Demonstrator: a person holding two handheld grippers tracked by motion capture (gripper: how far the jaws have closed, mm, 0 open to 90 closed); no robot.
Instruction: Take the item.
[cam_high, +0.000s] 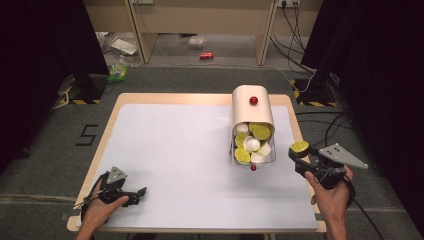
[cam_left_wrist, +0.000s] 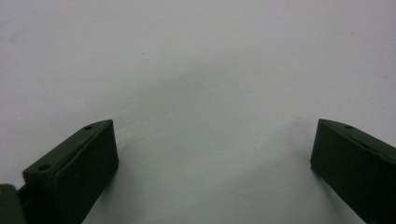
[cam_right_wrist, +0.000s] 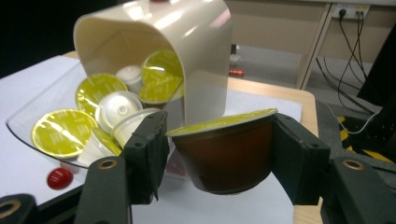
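Note:
A cream container (cam_high: 252, 107) with a clear drawer (cam_high: 252, 160) stands at the table's right back, full of several coffee capsules (cam_high: 255, 137) with lime-green lids or white undersides. My right gripper (cam_high: 300, 155) is shut on a brown capsule with a green lid (cam_high: 300, 146), held just right of the drawer. In the right gripper view the capsule (cam_right_wrist: 224, 151) sits squeezed between both pads, with the container (cam_right_wrist: 187, 51) and the drawer (cam_right_wrist: 28, 128) behind it. My left gripper (cam_high: 141, 195) rests open at the table's front left, its jaws (cam_left_wrist: 212, 163) wide apart over bare white surface.
The white table (cam_high: 175, 150) has a wooden rim close to my right hand. A red knob (cam_high: 253, 100) sits on the container's top and another (cam_high: 253, 168) on the drawer front. Cables, a red can (cam_high: 206, 56) and litter lie on the floor beyond.

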